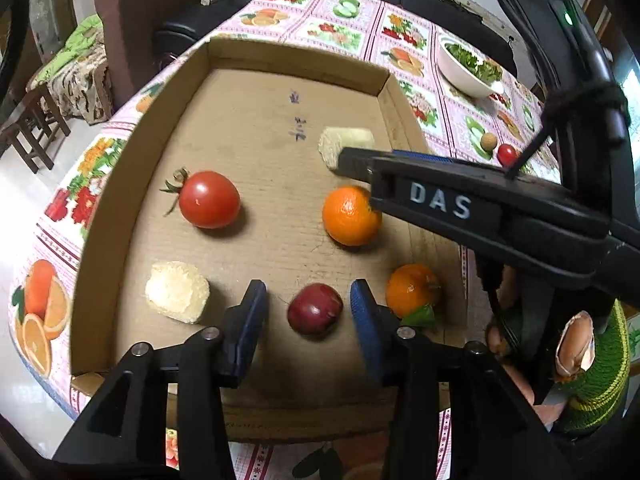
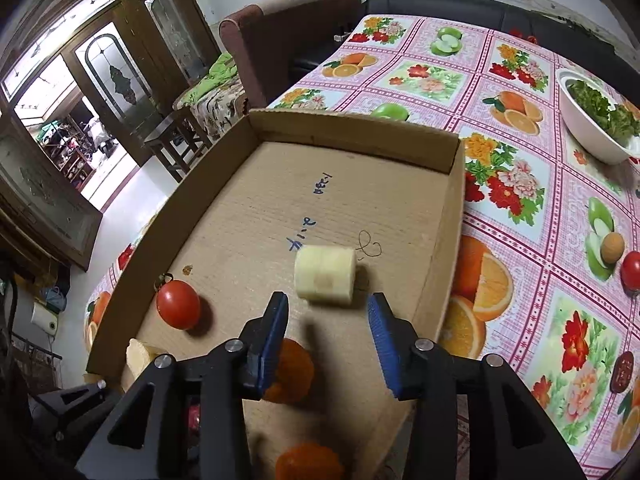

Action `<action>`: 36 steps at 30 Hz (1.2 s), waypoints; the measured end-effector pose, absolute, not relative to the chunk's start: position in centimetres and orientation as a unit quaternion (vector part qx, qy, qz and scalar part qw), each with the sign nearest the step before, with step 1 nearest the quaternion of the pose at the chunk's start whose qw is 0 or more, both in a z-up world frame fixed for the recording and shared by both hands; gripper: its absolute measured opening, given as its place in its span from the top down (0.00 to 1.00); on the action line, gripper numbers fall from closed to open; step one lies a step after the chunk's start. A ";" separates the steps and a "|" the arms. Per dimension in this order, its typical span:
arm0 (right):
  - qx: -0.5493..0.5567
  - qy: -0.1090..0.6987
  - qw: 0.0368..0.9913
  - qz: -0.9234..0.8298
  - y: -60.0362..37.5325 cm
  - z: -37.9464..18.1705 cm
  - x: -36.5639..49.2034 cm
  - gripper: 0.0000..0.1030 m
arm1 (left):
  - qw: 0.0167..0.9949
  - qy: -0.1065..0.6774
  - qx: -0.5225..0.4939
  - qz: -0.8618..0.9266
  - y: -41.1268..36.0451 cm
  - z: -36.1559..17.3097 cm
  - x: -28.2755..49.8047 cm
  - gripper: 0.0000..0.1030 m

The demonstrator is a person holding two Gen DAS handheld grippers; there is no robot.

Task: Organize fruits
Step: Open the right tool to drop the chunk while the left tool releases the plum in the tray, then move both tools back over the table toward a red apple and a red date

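A shallow cardboard tray (image 1: 256,60) holds a red tomato (image 1: 209,199), two oranges (image 1: 351,216) (image 1: 412,290), a dark red plum (image 1: 315,309) and two pale corn pieces (image 1: 177,292) (image 1: 347,140). My left gripper (image 1: 308,308) is open, its blue pads either side of the plum, not touching it. My right gripper (image 2: 328,336) is open and empty just above a corn piece (image 2: 325,274) in the tray (image 2: 352,132); it reaches in from the right in the left wrist view. The tomato (image 2: 178,304) and an orange (image 2: 294,370) lie near it.
On the fruit-print tablecloth (image 2: 520,208) to the right lie a small red tomato (image 2: 632,270) and a round tan fruit (image 2: 612,247). A white bowl of greens (image 2: 596,120) stands at the far right. A brown armchair (image 2: 288,32) and black sofa stand behind the table.
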State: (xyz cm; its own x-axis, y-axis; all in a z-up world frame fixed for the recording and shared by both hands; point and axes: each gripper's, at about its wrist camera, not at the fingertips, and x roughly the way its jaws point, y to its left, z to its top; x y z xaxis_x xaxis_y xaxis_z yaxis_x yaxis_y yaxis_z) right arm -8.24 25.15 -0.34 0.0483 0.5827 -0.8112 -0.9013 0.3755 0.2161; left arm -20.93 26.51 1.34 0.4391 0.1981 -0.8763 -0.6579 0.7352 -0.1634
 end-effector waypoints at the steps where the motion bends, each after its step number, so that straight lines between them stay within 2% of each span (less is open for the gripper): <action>1: -0.177 0.442 0.703 0.529 24.8 -0.1 -8.2 0.58 | 0.812 0.457 -0.247 0.265 26.4 1.6 -20.9 0.59; 18: -0.098 0.428 0.739 0.511 15.3 3.8 -5.6 0.58 | 0.829 0.441 -0.225 0.259 24.2 3.8 -20.0 0.59; 36: -0.066 0.449 0.777 0.437 5.1 2.1 -1.8 0.53 | 0.844 0.450 -0.201 0.209 19.1 4.4 -17.3 0.59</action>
